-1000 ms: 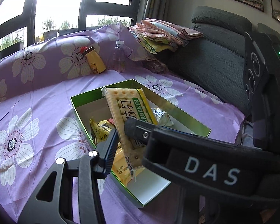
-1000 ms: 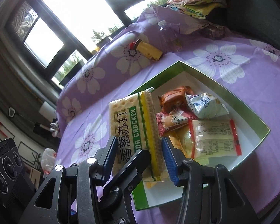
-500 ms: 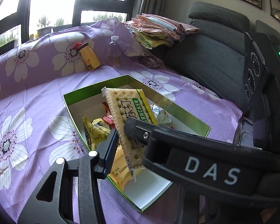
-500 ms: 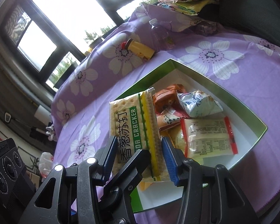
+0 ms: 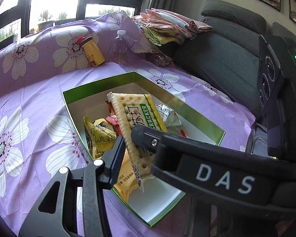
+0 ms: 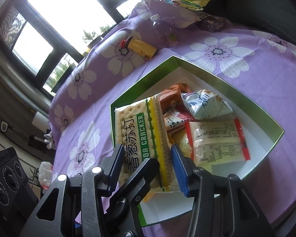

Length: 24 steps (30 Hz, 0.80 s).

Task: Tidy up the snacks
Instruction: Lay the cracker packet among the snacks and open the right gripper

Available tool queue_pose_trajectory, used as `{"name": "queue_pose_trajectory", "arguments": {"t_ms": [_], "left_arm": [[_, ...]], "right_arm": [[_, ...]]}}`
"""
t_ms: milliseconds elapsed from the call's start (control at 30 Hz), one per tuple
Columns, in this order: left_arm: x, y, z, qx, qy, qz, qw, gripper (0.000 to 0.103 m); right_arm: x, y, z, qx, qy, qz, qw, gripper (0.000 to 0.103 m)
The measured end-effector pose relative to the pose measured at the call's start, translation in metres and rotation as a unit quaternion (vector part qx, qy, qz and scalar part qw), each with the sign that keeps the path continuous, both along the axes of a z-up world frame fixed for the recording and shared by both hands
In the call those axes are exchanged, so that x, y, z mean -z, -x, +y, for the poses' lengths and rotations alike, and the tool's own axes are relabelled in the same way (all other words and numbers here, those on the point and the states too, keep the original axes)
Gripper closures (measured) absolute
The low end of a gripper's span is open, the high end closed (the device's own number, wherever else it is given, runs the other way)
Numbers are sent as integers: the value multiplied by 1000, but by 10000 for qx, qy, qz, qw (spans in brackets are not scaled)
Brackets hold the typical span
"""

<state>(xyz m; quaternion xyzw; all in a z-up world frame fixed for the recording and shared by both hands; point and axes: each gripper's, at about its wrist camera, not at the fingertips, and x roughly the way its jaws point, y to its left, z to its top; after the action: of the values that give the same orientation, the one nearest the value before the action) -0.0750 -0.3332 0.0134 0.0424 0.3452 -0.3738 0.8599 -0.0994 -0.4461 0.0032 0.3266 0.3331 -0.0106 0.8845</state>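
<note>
A soda cracker pack (image 5: 137,122) (image 6: 141,136) is held above a green-rimmed white box (image 5: 100,85) (image 6: 252,102). My left gripper (image 5: 128,146) is shut on the pack's lower end. My right gripper (image 6: 146,164) is also shut on the same pack, its blue pads (image 6: 177,167) pressing its sides. In the box lie several snack packets: a yellow one (image 5: 100,134), a white-blue one (image 6: 205,104), a red-edged one (image 6: 217,142) and orange ones (image 6: 173,94).
The box sits on a purple flowered cloth (image 5: 29,118). At the back are a yellow bottle (image 5: 91,51), a clear water bottle (image 5: 120,47), folded cloths (image 5: 167,27) and a grey sofa (image 5: 227,45).
Both grippers have carried the cracker pack forward over the box. The box and its packets now appear closer and lower under the pack. The grip is unchanged.
</note>
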Motion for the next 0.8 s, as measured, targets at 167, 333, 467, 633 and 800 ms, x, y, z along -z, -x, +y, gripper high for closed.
{"name": "queue_pose_trajectory", "arguments": {"t_ms": [167, 333, 467, 633, 800], "left_arm": [[3, -3, 1, -4, 20, 105, 9999, 61], [7, -6, 2, 26, 109, 267, 9996, 61], [8, -6, 0, 56, 145, 308, 9994, 61], [10, -6, -1, 56, 132, 358, 9993, 61], [8, -7, -1, 203, 266, 459, 9984, 67]], "right_arm": [[2, -4, 1, 4, 14, 81, 10000, 51], [3, -4, 1, 18, 74, 123, 9999, 51], [3, -4, 1, 49, 124, 115, 9998, 51], [5, -6, 0, 47, 99, 168, 9998, 51], [6, -4, -2, -39, -48, 67, 10000, 51]]}}
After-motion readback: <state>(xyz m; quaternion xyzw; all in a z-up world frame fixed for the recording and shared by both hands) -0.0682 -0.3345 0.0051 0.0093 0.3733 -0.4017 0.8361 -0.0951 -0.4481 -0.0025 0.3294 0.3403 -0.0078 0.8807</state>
